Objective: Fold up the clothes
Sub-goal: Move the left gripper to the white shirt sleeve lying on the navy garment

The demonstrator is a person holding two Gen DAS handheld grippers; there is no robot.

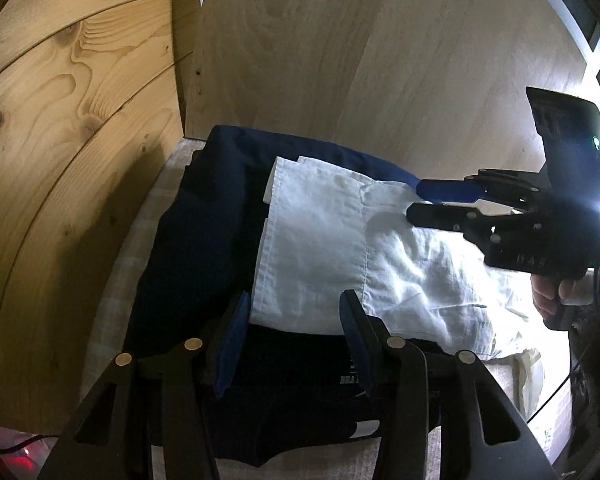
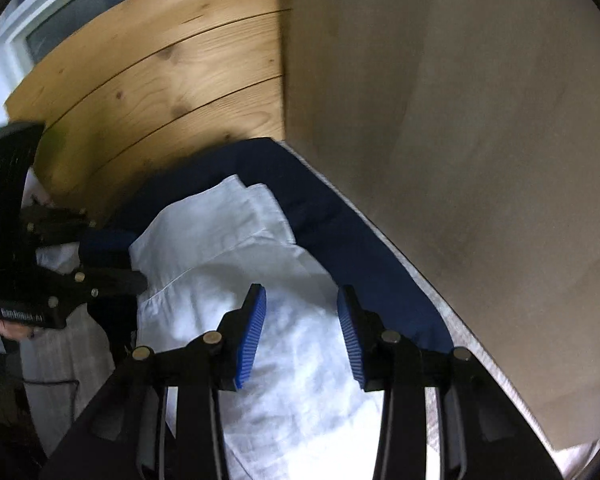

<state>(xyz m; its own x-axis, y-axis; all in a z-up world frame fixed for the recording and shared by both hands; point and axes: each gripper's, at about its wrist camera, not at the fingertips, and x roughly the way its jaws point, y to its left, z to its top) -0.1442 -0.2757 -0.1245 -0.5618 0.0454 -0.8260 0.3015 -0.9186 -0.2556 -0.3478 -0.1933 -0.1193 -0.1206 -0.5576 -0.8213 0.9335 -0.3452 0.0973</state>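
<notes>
Lying beneath both spread tongs [image 2: 302,334], white garment [image 2: 220,248] tops navy clothes [image 1: 196,220].

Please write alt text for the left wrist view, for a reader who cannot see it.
A folded white garment lies on top of dark navy clothes in a wooden corner. The open left gripper hovers at its near edge, and the right gripper reaches in from the right.

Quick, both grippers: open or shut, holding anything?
Left gripper: open, holding nothing, over the white shirt.
Right gripper: open, holding nothing, over the same shirt.
</notes>
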